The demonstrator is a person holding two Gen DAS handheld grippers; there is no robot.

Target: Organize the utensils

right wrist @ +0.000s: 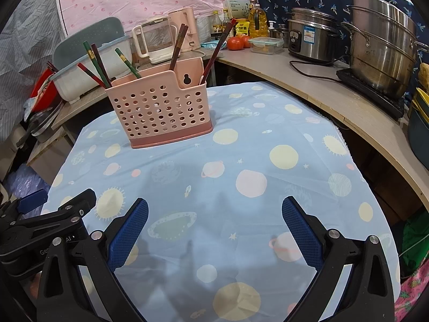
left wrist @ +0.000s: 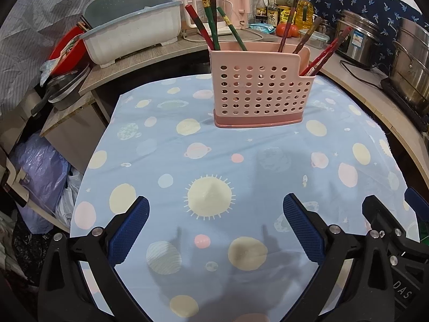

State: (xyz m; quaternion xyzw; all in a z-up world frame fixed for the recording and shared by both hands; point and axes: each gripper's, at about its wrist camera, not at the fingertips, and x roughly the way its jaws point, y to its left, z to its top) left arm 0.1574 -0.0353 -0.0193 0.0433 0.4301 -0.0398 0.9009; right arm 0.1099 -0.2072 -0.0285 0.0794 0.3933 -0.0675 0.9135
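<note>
Chopsticks [left wrist: 211, 18] stand in the pink holder [left wrist: 260, 91] near the counter's [left wrist: 241, 155] far edge; left gripper [left wrist: 215, 230] and right gripper [right wrist: 214, 232] gape empty.

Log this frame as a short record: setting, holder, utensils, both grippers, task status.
setting: table under a light blue planet-print cloth, cluttered kitchen counter behind
holder: pink perforated plastic utensil holder, upright on the cloth's far part
utensils: dark red and green chopsticks standing tilted in the holder; none lying on the cloth
left gripper: open, empty, above the cloth's near part
right gripper: open, empty, beside the left one
task status: looks finished, since no loose utensils are visible
</note>
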